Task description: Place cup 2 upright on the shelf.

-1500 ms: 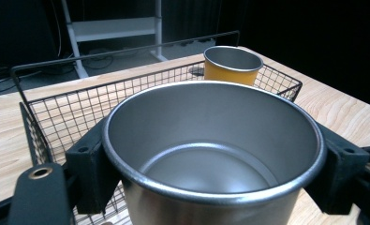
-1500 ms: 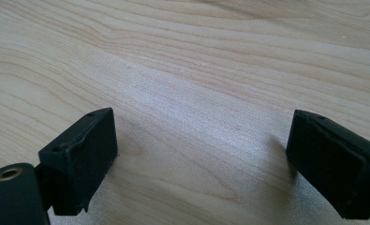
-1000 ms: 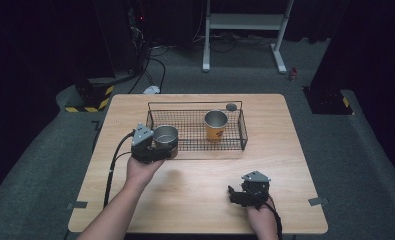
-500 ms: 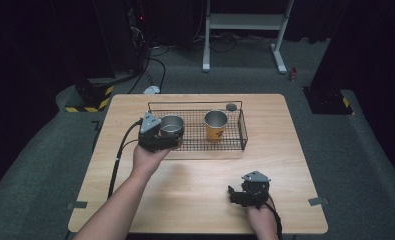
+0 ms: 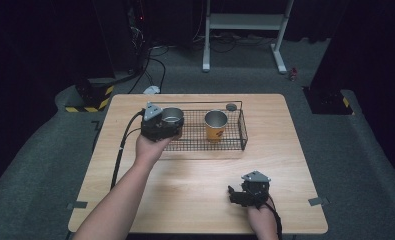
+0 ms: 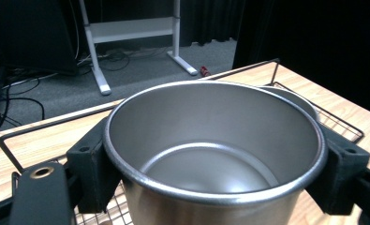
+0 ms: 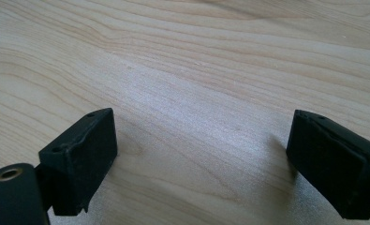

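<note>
My left gripper (image 5: 166, 126) is shut on a plain steel cup (image 5: 172, 117), carried upright over the left end of the black wire basket (image 5: 242, 131). In the left gripper view the cup (image 6: 210, 145) is empty, with a black pad (image 6: 91, 161) pressed against each side of it. A second steel cup with an orange band (image 5: 215, 125) stands upright inside the basket, right of the held one. My right gripper (image 5: 232, 195) rests low on the table near the front right, jaws wide apart over bare wood, its pads (image 7: 82, 154) holding nothing.
A small round grey lid (image 5: 231, 106) lies on the table behind the basket. The wooden table (image 5: 185, 200) has bare room in front of the basket. Beyond the table stand a white frame, cables and a yellow-black striped block on dark floor.
My left gripper has carried the steel cup to the right and away from the person, from the basket's left front corner to over its left end. The right gripper has stayed put.
</note>
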`<action>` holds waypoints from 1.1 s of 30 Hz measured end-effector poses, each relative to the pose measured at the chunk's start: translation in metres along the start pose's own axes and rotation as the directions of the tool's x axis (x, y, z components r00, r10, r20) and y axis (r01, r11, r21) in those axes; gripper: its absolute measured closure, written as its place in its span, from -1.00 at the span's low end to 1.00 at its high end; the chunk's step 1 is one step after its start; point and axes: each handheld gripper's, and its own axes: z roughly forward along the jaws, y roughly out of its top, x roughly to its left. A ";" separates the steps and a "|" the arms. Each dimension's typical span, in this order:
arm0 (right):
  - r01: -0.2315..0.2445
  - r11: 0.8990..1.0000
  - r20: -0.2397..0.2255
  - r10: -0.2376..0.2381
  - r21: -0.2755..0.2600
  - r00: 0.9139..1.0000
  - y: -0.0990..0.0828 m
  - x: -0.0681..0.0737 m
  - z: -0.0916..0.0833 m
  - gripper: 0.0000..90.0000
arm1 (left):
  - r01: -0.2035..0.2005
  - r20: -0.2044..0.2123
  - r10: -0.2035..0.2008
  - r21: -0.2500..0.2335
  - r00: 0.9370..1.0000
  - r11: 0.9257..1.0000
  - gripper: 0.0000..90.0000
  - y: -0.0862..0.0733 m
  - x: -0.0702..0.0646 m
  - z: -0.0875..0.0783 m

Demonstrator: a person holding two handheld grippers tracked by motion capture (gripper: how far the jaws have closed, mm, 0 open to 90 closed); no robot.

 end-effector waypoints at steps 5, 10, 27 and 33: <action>0.000 1.000 0.000 0.000 0.000 1.000 0.000 0.000 0.000 -0.80 | 0.014 -0.009 -0.014 0.008 1.000 1.000 -0.59 0.000 0.006 0.010; 0.000 1.000 0.000 0.000 0.000 1.000 0.000 0.000 0.000 -0.80 | 0.015 -0.023 -0.014 0.020 1.000 1.000 -0.59 -0.001 0.010 0.017; 0.000 1.000 0.000 0.000 0.000 1.000 0.000 0.000 0.000 -0.80 | 0.043 -0.041 -0.039 0.084 0.998 0.996 -0.59 -0.009 0.017 0.050; 0.004 1.000 -0.001 -0.004 -0.001 1.000 0.000 0.000 0.000 -0.80 | 0.041 -0.055 -0.034 0.142 0.998 0.989 -0.59 -0.014 0.019 0.062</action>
